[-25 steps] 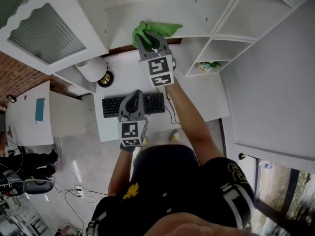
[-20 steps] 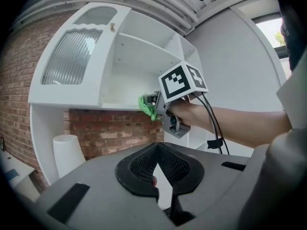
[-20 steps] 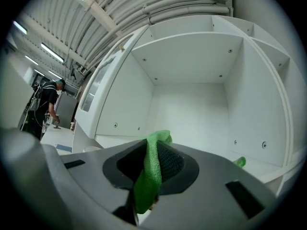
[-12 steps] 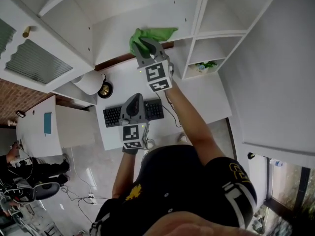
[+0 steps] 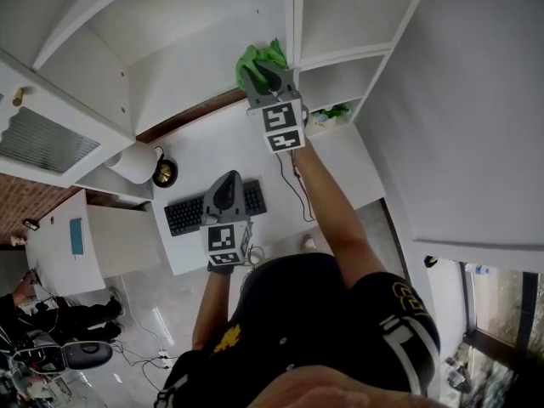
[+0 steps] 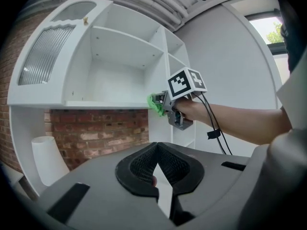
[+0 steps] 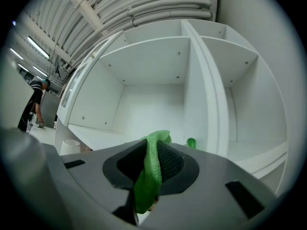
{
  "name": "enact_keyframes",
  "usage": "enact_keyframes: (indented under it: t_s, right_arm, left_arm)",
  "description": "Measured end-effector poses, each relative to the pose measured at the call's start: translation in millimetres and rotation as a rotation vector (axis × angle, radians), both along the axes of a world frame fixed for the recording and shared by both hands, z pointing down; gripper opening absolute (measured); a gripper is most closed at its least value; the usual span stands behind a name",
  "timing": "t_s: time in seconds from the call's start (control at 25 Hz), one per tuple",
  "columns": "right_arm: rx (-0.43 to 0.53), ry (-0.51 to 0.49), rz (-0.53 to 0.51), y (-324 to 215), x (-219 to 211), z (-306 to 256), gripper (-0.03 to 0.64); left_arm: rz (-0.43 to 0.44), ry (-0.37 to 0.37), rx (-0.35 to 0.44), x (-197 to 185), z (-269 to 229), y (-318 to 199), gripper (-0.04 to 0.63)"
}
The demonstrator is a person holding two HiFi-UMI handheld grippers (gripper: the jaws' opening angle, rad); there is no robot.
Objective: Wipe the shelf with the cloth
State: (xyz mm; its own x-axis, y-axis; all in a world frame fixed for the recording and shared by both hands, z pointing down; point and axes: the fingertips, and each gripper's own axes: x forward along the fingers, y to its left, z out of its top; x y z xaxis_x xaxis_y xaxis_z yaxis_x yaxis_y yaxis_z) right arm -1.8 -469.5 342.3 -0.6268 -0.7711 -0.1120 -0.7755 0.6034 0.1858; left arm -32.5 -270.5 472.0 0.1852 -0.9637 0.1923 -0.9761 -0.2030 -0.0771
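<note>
**Cloth bunched at the shelf's right end, pinched in the right claw**

Much of the contact is hidden. From the head view, the right claw covers the near part of the green cloth. None of the views shows whether the fabric actually presses on the white shelf. In the right gripper view the cloth's lower end drops out of sight behind the claw's grey body. A small green thing past the upright divider is too blurred there to name. The head view shows a small plant in a lower compartment on that side.

The right claw is pinching the cloth. The fabric runs as a narrow strip along the claw's own line, its long axis pointing into the compartment, with a crumpled tuft sticking out past the tips. The cloth sits at the shelf's front edge, right against the divider.

The left claw is pressed together with nothing in it. It hangs over the right end of the keyboard on the bench.

A second ago the cloth lay near the middle of the shelf's front edge, fanned out to the right. Now it is gathered at the right end. The left claw stays above the keyboard.
</note>
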Motion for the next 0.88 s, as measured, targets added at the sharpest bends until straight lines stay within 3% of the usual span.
enact_keyframes:
  t_s: [0.12, 0.52, 0.68, 0.88]
  right_arm:
    - [-0.009, 0.006, 0.02, -7, 23, 0, 0.06]
    - [-0.032, -0.008, -0.036, -5, 27, 3, 0.06]
    - [-0.009, 0.005, -0.065, 2, 39, 14, 0.06]
    - [-0.057, 0.006, -0.114, 4, 45, 33, 0.058]
  left_arm:
    - [0.013, 0.0, -0.002, 11, 2, 1, 0.018]
    - [-0.006, -0.035, -0.015, 35, 11, 8, 0.018]
    - [-0.129, -0.08, -0.066, 5, 20, 20, 0.018]
    - [-0.272, -0.096, -0.114, -23, 27, 58, 0.018]
